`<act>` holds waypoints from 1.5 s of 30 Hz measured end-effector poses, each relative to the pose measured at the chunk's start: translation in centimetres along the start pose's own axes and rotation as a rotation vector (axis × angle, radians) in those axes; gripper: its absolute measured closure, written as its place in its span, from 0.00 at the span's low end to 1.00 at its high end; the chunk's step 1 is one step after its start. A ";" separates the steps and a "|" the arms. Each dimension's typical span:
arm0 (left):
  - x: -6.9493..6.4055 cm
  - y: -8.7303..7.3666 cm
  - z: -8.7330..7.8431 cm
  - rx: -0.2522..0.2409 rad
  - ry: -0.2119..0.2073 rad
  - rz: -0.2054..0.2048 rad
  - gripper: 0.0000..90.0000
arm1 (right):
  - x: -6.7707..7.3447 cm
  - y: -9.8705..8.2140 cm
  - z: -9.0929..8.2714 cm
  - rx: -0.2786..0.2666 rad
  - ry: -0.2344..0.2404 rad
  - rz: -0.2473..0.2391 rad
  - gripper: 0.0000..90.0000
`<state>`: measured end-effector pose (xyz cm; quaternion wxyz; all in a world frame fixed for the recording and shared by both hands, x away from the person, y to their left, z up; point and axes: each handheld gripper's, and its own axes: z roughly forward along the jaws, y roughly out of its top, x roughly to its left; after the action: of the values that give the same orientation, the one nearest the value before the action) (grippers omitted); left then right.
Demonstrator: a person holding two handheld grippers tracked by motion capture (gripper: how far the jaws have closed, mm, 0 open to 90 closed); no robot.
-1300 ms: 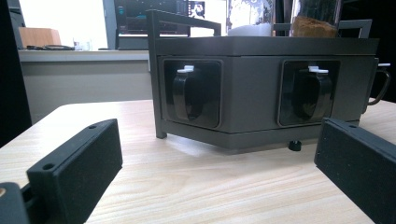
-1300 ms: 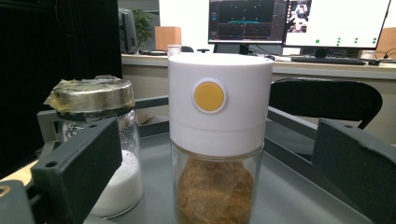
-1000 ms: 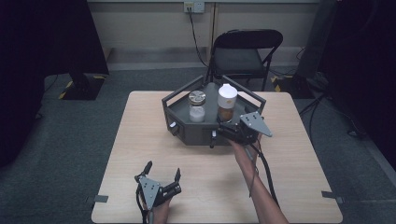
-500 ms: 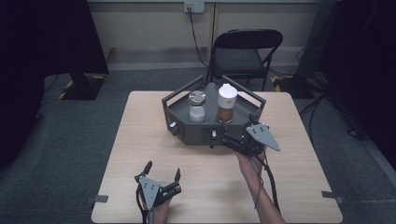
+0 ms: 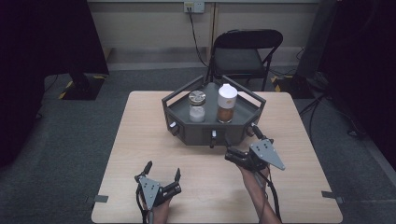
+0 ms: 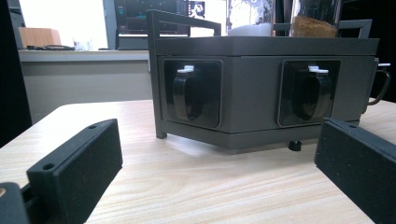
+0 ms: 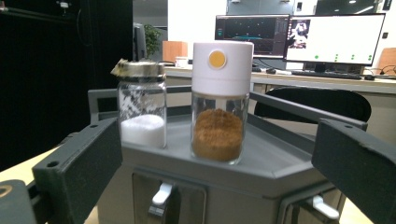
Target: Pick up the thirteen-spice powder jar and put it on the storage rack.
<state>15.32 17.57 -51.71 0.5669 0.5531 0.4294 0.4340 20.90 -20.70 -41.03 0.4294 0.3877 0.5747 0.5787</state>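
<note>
high view: both grippers spread wide in front of the grey rack

high view shows the left gripper low on the wooden surface, well back from the grey hexagonal rack. its fingers stand wide apart with nothing between them, touching nothing but air above the wood. the right gripper sits just in front of the rack's near wall, close to it; its fingers are also spread wide and hold nothing.

right gripper view looks straight at two jars standing on the rack's top tray: a white-capped jar of brown powder and, just beside it, a metal-lidded jar of white grains. the white cap carries a plain orange dot; no writing or brand can be read on either jar.
</note>
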 end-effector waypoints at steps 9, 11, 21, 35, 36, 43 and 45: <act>0.0 0.0 0.0 0.000 0.000 0.000 0.00 | 0.1 -1.5 -2.4 -0.024 -0.014 0.001 0.00; 0.0 0.0 0.0 0.000 0.001 0.000 0.00 | 0.1 -1.7 -2.9 -0.028 -0.021 0.008 0.00; -0.1 0.0 0.0 0.000 0.005 0.001 0.00 | -0.1 -3.7 -4.6 -0.028 -0.054 0.038 0.00; -0.1 0.0 0.0 0.000 0.006 0.001 0.00 | 0.2 -5.8 -7.1 -0.004 -0.107 0.043 0.00; -0.1 0.0 0.0 0.000 0.006 0.000 0.00 | 0.3 -6.0 -7.2 -0.004 -0.109 0.042 0.00; -0.1 0.0 0.0 0.000 0.007 0.001 0.00 | 0.4 -7.3 -7.8 -0.001 -0.129 0.028 0.00; -0.2 0.0 0.0 0.000 0.010 0.001 0.00 | 0.6 -7.8 -7.9 -0.006 -0.142 0.022 0.00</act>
<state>15.26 17.41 -51.71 0.5646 0.5512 0.4318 0.4370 13.62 -23.00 -49.16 0.4638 0.4330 0.5367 0.5561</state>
